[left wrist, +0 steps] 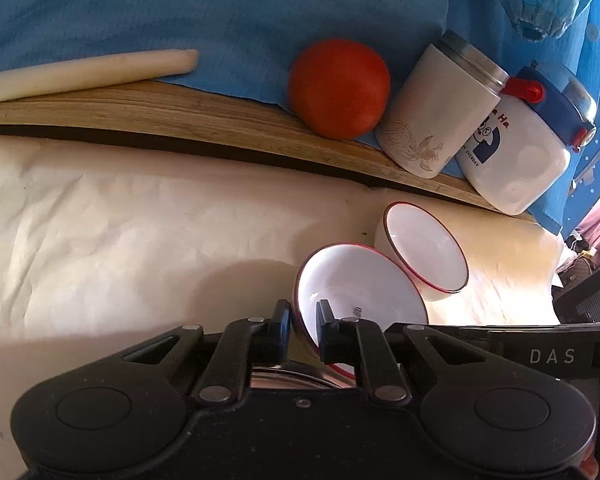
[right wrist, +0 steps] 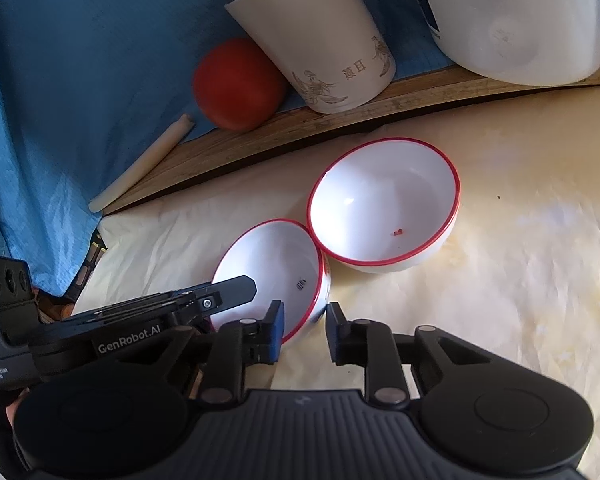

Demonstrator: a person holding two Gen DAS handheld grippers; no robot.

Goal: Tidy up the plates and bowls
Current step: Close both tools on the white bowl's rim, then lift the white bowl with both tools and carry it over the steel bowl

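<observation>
Two white bowls with red rims sit side by side on a cream cloth. The near bowl (left wrist: 360, 292) (right wrist: 272, 264) has a small dark mark inside. My left gripper (left wrist: 304, 320) (right wrist: 220, 300) is shut on its left rim, one finger inside and one outside. From the opposite side, my right gripper (right wrist: 305, 328) straddles the same bowl's right wall, its blue pad inside and the other finger against the outside. The far bowl (left wrist: 424, 248) (right wrist: 384, 204) touches the near one, stands free and holds a red speck.
Behind the bowls a wooden ledge (left wrist: 180, 108) carries a red round fruit (left wrist: 340, 88), a white tumbler with a gold pattern (left wrist: 440, 112), a white jar with a blue lid (left wrist: 524, 148) and a white stick (left wrist: 84, 72). Blue cloth (left wrist: 220, 12) hangs behind.
</observation>
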